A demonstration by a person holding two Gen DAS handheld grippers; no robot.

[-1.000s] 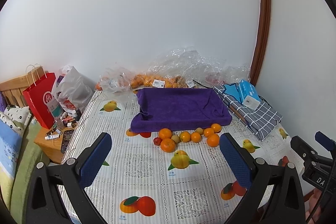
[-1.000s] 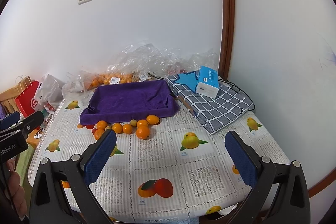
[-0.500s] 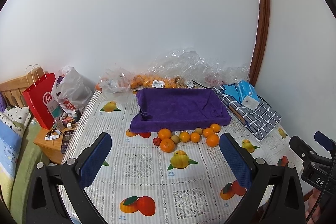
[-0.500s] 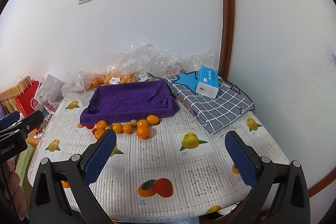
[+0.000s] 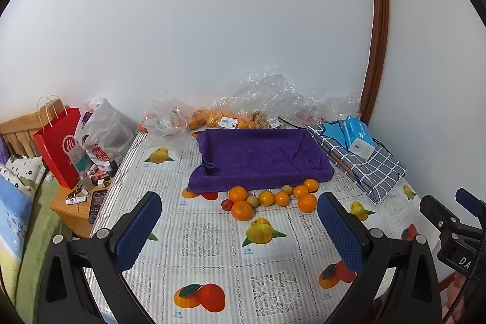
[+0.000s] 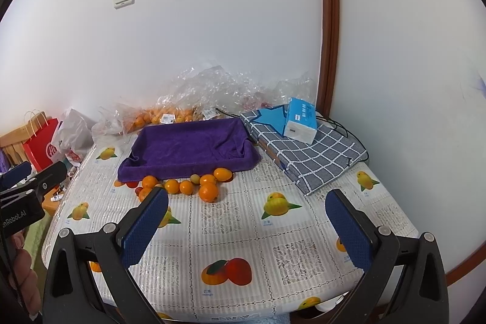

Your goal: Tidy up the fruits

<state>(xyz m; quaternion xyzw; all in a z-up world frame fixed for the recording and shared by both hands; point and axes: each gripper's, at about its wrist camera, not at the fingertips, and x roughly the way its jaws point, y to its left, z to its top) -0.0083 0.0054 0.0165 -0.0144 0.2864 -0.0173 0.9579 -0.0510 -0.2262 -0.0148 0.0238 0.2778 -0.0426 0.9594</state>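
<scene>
Several loose oranges [image 5: 267,198] [image 6: 186,185], a small red fruit [image 5: 225,204] and small greenish fruits lie in a row on the fruit-print tablecloth. Just behind them stands a tray lined with a purple towel [image 5: 258,155] [image 6: 185,146], nothing in it. My left gripper [image 5: 240,228] is open and empty, above the table well in front of the fruit. My right gripper [image 6: 247,226] is open and empty, further right, also short of the fruit. Each gripper shows at the edge of the other's view.
Clear plastic bags with more oranges [image 5: 224,119] lie against the back wall. A checked cloth bundle with a blue tissue box [image 5: 358,135] [image 6: 300,120] sits right of the tray. A red paper bag [image 5: 59,148] and a cluttered wooden stool [image 5: 76,208] stand left of the table.
Both views have barely shifted. Fruit and tray have not moved, and both grippers stay open.
</scene>
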